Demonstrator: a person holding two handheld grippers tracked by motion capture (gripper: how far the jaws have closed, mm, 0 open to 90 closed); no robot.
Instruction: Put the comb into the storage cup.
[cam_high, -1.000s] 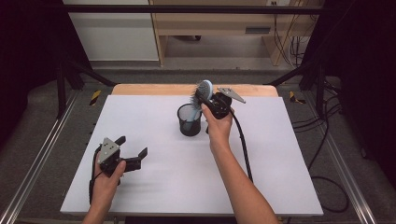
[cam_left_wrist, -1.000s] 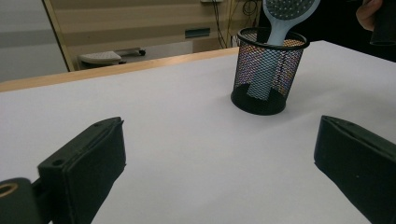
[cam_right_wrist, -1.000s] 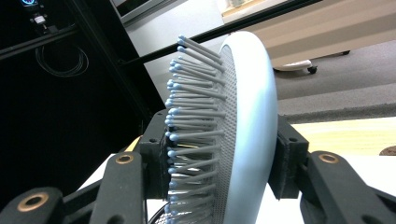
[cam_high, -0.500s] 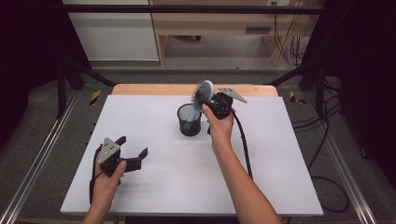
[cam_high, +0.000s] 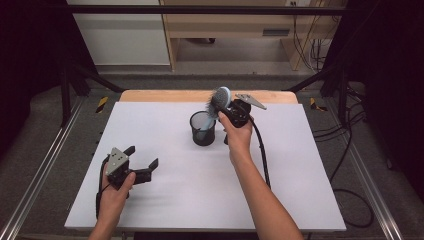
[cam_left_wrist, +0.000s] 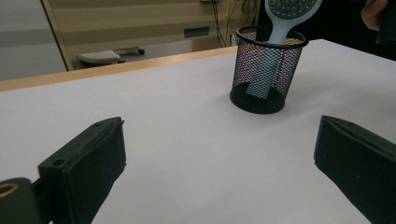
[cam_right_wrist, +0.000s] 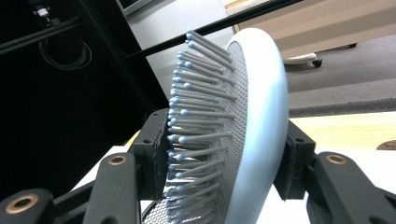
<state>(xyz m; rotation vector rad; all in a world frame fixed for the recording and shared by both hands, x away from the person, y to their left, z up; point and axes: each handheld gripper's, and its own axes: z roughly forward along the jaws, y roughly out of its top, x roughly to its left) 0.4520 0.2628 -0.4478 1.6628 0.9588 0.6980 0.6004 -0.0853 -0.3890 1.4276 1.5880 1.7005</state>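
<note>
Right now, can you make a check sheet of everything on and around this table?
Surface: white table top, wooden strip along the far edge.
Job's things: light blue hairbrush standing handle-down in the black mesh cup.
Clutter: nothing seen.
Grippers: right hand-held gripper, jaws just easing apart, brush head between them; left hand-held gripper open, nothing in it.
Cables: black cable trailing from the right one.
Surroundings: dark frame, wooden furniture behind.

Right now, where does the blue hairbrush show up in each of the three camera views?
High view: the hairbrush stands top centre, handle down in the mesh cup.
Left gripper view: its head is at the top edge, right of centre, handle inside the cup.
Right gripper view: its head sits mid-frame between the right gripper pads.
Shared landmark: the mesh cup, in the high and left gripper views.
</note>
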